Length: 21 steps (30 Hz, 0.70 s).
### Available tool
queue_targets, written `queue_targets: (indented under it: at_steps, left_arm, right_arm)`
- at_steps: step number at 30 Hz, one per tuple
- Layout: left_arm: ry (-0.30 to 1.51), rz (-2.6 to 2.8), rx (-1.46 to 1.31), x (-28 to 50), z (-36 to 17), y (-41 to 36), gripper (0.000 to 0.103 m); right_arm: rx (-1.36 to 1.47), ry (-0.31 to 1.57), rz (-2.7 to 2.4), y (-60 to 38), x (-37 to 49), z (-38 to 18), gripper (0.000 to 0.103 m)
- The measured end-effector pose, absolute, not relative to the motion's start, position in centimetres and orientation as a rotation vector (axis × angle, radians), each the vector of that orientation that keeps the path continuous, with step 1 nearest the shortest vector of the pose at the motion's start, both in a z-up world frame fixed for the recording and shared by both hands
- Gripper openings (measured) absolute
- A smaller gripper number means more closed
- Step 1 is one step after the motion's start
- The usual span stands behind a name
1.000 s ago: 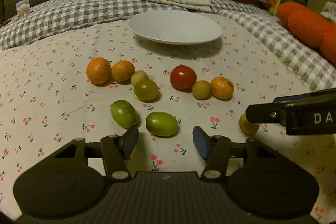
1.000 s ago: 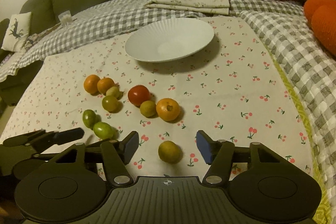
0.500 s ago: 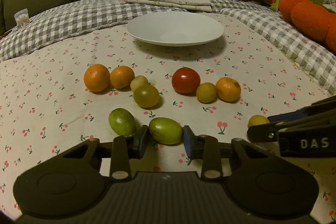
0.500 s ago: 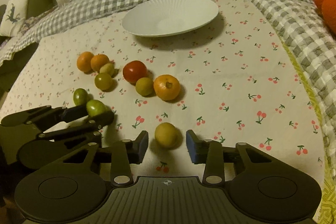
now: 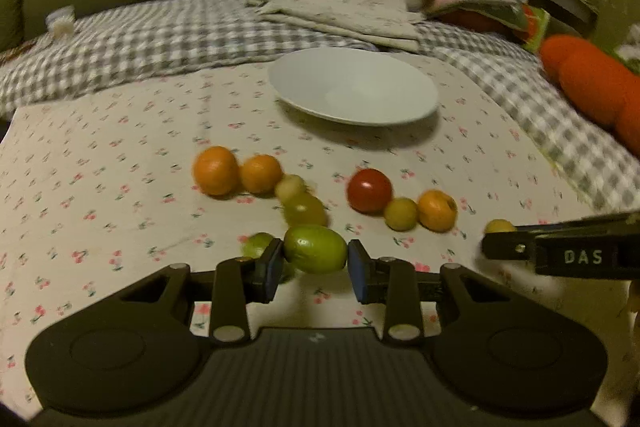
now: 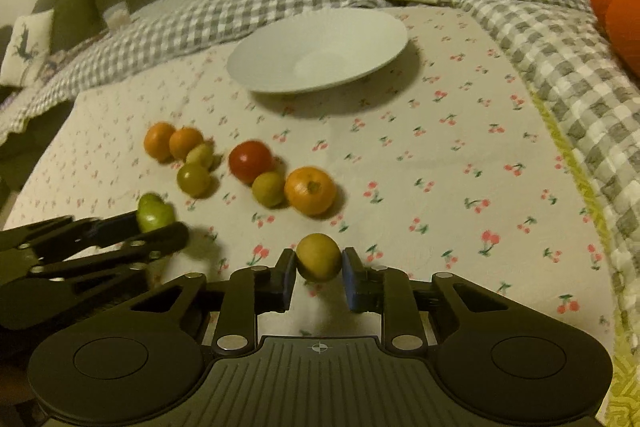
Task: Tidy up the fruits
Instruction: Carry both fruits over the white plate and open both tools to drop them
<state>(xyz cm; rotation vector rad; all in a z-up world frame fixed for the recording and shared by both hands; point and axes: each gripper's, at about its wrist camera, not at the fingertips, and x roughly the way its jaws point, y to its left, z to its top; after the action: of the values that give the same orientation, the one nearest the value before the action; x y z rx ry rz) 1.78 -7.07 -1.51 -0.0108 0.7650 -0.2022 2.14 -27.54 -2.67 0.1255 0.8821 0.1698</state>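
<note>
**Both grippers closed on fruit**

The left gripper [image 5: 315, 263], spread wide a second ago, now pinches the green fruit [image 5: 315, 254] between its blue pads, lifted slightly off the cherry-print cloth [image 5: 120, 155]. The right gripper [image 6: 319, 273], also open a second ago, has just closed on the yellow fruit [image 6: 319, 257]. From the green fruit, a second green fruit [image 5: 258, 244] lies at nine o'clock, the red tomato [image 5: 369, 190] at one o'clock, and the white plate [image 5: 354, 85] at twelve o'clock, well apart. The other fruits stay unmoved.
</note>
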Motion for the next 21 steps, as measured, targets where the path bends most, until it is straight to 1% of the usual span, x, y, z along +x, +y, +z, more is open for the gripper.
queue_targets:
  at_steps: [8,11,13,15,21]
  left_arm:
    - [0.803,-0.242,-0.222,2.9,3.7,-3.1,0.033]
    - [0.784,-0.258,-0.235,3.8,5.0,-3.1,0.033]
    - [0.758,-0.256,-0.191,5.0,5.2,-3.9,0.033]
    - [0.760,-0.266,-0.168,6.5,4.8,-4.9,0.033]
    - [0.700,-0.278,-0.064,10.4,2.9,-8.0,0.033]
  right_arm:
    - [0.258,0.811,0.186,-30.2,2.9,0.5,0.023]
    - [0.317,0.762,0.199,-31.1,3.5,1.9,0.023]
    - [0.344,0.736,0.221,-31.6,4.4,2.7,0.023]
    - [0.310,0.714,0.212,-31.4,5.3,3.3,0.023]
    - [0.243,0.712,0.157,-31.6,9.4,2.6,0.023]
